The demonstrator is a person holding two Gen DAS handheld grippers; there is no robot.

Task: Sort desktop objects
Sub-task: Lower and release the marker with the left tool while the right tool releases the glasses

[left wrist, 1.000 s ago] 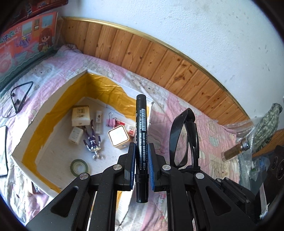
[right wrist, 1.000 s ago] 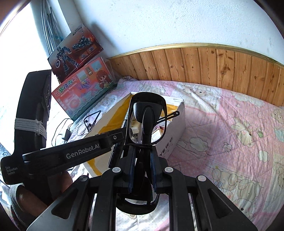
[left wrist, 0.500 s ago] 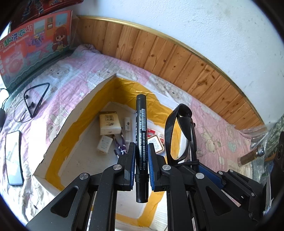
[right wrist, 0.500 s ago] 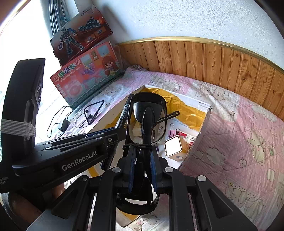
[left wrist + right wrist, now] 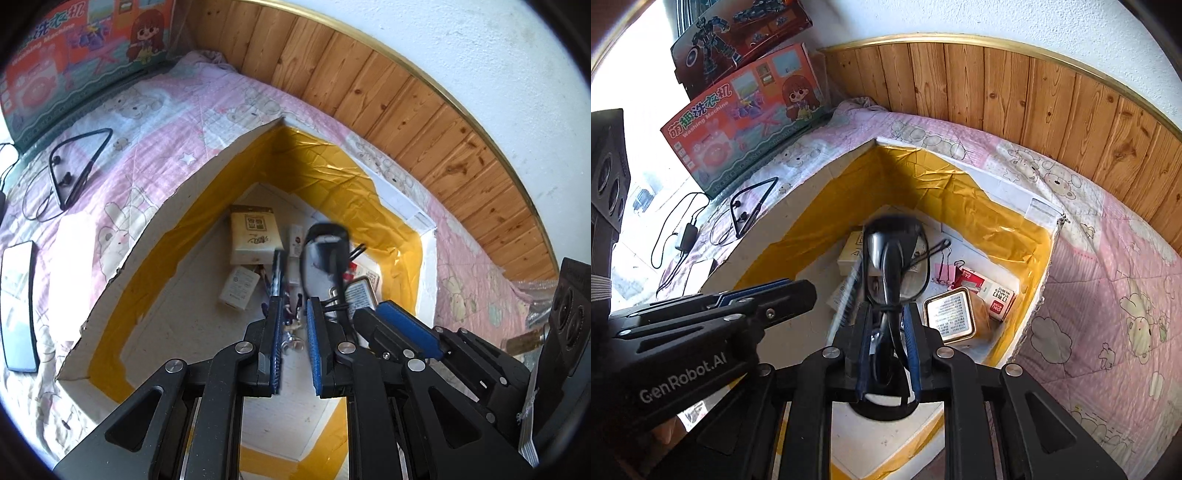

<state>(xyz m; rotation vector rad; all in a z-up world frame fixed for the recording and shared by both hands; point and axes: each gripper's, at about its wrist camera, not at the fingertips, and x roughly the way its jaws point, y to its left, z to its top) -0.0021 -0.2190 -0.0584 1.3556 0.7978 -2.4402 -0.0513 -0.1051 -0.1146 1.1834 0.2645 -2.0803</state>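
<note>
Now, marker [image 5: 277, 271]: black, motion-blurred, at the tip of the left finger of the left hand-held gripper [image 5: 293, 306], over the inside of the box; in the right wrist view it shows as a blurred streak ahead of that gripper's tips.
Left hand-held gripper: jaws stand narrowly apart; the box floor shows through the gap and the pads press on nothing.
Glasses [image 5: 892, 251]: black frame, folded, upright, the lower part between the blue pads of the right hand-held gripper [image 5: 888, 310], the lens part blurred above the box contents.
Right hand-held gripper: jaws have just been opening; the glasses sit between them with a slit visible on either side, so the pads do not clamp.
Gripper relation: both point down into the box, side by side and close together.
Box [image 5: 155, 229]: open cardboard, inner walls lined with yellow tape, white floor; stands on the bed.
Box contents: cream packet [image 5: 255, 236], small white carton [image 5: 240, 288], pink binder clip [image 5: 942, 275], red-and-white staple box [image 5: 995, 297], square tin [image 5: 949, 314] with gold rim; a keyring-like item below the left jaws is too hidden to tell.
Bed [image 5: 1108, 280]: pink quilt with bear print.
Beside the box: neckband earphones [image 5: 77, 162], phone [image 5: 18, 302], both on the quilt.
Background: toy washing-machine carton [image 5: 746, 122], wooden wall panelling [image 5: 1015, 92].
</note>
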